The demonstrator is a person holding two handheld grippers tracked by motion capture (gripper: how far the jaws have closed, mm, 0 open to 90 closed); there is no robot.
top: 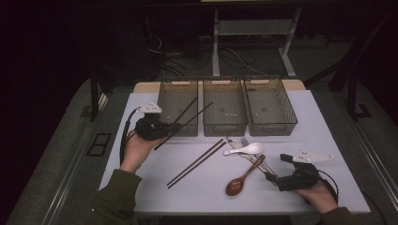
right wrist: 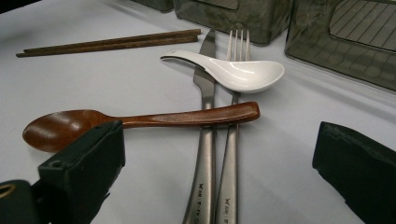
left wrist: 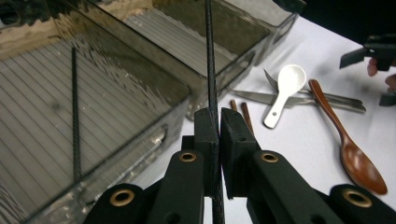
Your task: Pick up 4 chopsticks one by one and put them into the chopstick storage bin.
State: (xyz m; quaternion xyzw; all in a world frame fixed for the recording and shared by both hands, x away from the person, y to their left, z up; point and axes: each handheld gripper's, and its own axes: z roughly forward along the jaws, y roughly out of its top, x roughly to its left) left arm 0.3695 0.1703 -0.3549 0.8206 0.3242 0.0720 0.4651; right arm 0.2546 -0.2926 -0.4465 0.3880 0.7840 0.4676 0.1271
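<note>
The left tool [top: 162,127] is clamped on a black chopstick [left wrist: 209,60] that slants up over the left bin [top: 177,110]; a second black chopstick [left wrist: 74,112] already lies inside that bin. The right tool [top: 277,176] rests near the front of the worktop [top: 324,154], its jaws apart, beside the wooden spoon [right wrist: 140,120], white spoon [right wrist: 238,71], knife [right wrist: 202,140] and fork [right wrist: 232,140].

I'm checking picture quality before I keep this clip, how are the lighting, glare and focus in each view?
High view: dim, room behind nearly black, white table evenly lit, soft shadows. Left gripper view: the claw and the black chopstick it pinches look soft up close; ripply reflections on the bin. Right gripper view: sharp cutlery, glare on the white spoon.
</note>
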